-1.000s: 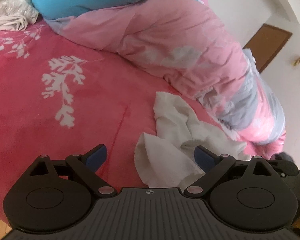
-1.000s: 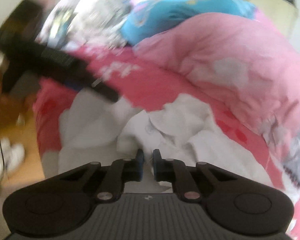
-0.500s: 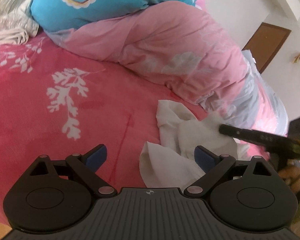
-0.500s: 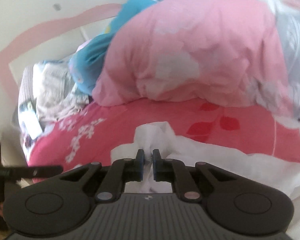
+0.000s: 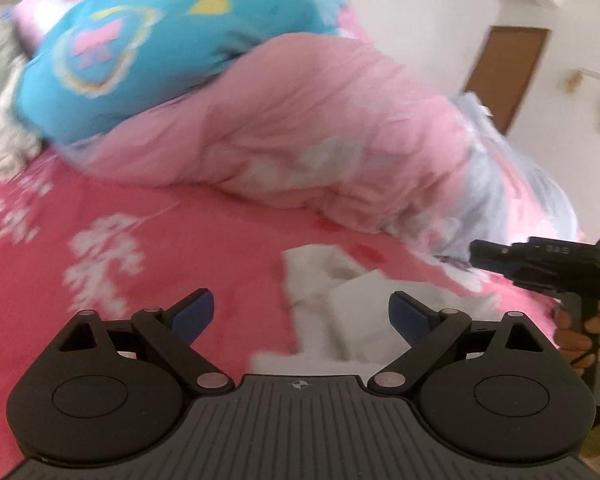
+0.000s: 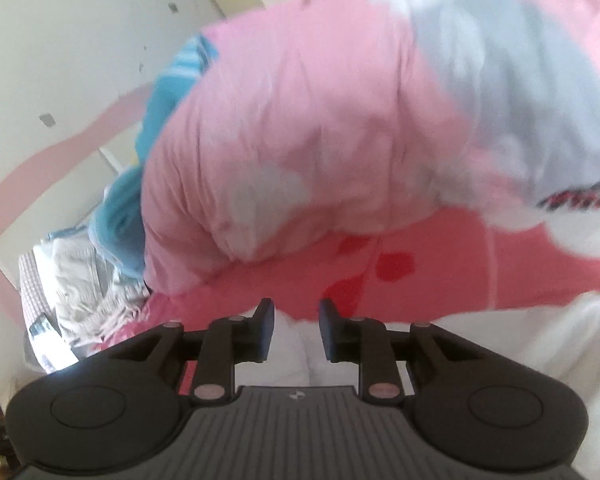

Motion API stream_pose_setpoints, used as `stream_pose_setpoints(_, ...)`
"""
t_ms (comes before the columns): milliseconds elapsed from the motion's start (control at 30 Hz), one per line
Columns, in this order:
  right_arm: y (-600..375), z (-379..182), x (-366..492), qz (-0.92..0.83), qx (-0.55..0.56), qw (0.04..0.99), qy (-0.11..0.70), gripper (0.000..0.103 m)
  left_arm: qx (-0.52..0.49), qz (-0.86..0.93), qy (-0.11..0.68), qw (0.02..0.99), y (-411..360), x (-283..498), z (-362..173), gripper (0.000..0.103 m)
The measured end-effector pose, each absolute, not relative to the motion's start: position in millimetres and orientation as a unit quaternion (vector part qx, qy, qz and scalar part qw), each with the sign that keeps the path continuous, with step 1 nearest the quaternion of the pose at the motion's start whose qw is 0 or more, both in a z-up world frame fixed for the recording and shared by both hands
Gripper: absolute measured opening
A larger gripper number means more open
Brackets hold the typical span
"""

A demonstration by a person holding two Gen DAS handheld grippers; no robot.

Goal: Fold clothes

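pink bedding fills both of our views: a coral-pink bed sheet with white leaf prints (image 5: 112,264) is the surface we work on, in a room with white walls and a brown wooden door (image 5: 508,76) far back.

nearest to us, the left gripper (image 5: 300,314) has its fingers spread wide and empty, hovering above the near edge of the crumpled white cotton garment (image 5: 340,304), which lies on the sheet a little right of centre. our right gripper (image 6: 295,330) has its fingers parted to a narrow gap with white cloth beneath and between them; nothing looks pinched, though the cloth sits so close under the fingers that contact is hard to rule out. from the left wrist view the right gripper appears at the right edge, raised above the garment's far side.

beyond the garment rises the rumpled pale pink duvet with grey and white patches (image 5: 320,144), and behind that the bright blue cartoon-print pillow (image 5: 148,52). a heap of pale cream fabric (image 6: 80,276) lies at the head end.

we judge the folding barely begun: the garment is bunched, with no clean fold visible, so spreading flat and every fold remain.

both views are motion-blurred. the garment's shape, sleeves and collar cannot be made out, and its lower part is hidden behind our gripper bodies.
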State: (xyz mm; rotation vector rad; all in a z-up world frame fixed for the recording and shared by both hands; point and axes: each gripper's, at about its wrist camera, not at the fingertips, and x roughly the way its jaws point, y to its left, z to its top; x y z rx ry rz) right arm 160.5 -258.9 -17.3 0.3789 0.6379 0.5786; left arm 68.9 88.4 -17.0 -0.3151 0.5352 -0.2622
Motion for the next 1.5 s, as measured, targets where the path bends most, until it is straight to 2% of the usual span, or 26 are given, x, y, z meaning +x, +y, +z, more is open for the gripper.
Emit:
stream_pose_setpoints(100, -286.3, -3.6, 131.7, 0.265, 0.196, 0.898, 0.291, 0.026, -0.134, -0.16, 0.255, 0.944, 62.8, 75.3, -9.2, 0.095)
stream_pose_setpoints(233, -329.1, 2.3, 85.9, 0.22, 0.19, 0.905, 0.31, 0.041, -0.114, -0.202, 0.268, 0.935, 27.3, 77.8, -12.3, 0.095)
stream_pose_setpoints(367, -366.4, -12.6, 40.2, 0.175, 0.201, 0.898, 0.35, 0.042, -0.108, -0.246, 0.297, 0.916, -4.4, 72.1, -20.1, 0.095)
stream_pose_setpoints(533, -396.3, -47.9, 8.4, 0.15, 0.271, 0.867, 0.391, 0.043, -0.105, -0.312, 0.333, 0.884, -38.9, 55.3, -29.3, 0.095)
stream_pose_setpoints(700, -397.9, -66.0, 13.6, 0.176, 0.316, 0.841, 0.403, 0.043, -0.104, -0.357, 0.378, 0.848, -70.1, 48.3, -43.8, 0.093)
stream_pose_setpoints(767, -395.6, -70.3, 19.9, 0.174, 0.317, 0.837, 0.411, 0.043, -0.103, -0.364, 0.387, 0.841, -80.9, 46.1, -49.1, 0.089)
stream_pose_setpoints(1067, -396.7, -89.9, 37.2, 0.182, 0.363, 0.816, 0.41, 0.043, -0.139, -0.384, 0.429, 0.806, -103.4, 62.1, -68.3, 0.088)
stream_pose_setpoints(1233, -408.2, -92.7, 41.0, 0.204, 0.423, 0.795, 0.385, 0.043, -0.191, -0.398, 0.431, 0.787, -98.7, 74.4, -71.7, 0.088)
stream_pose_setpoints(1500, -410.3, -75.4, 70.3, 0.22, 0.428, 0.798, 0.363, 0.043, -0.243, -0.41, 0.406, 0.78, -99.9, 104.8, -62.3, 0.088)
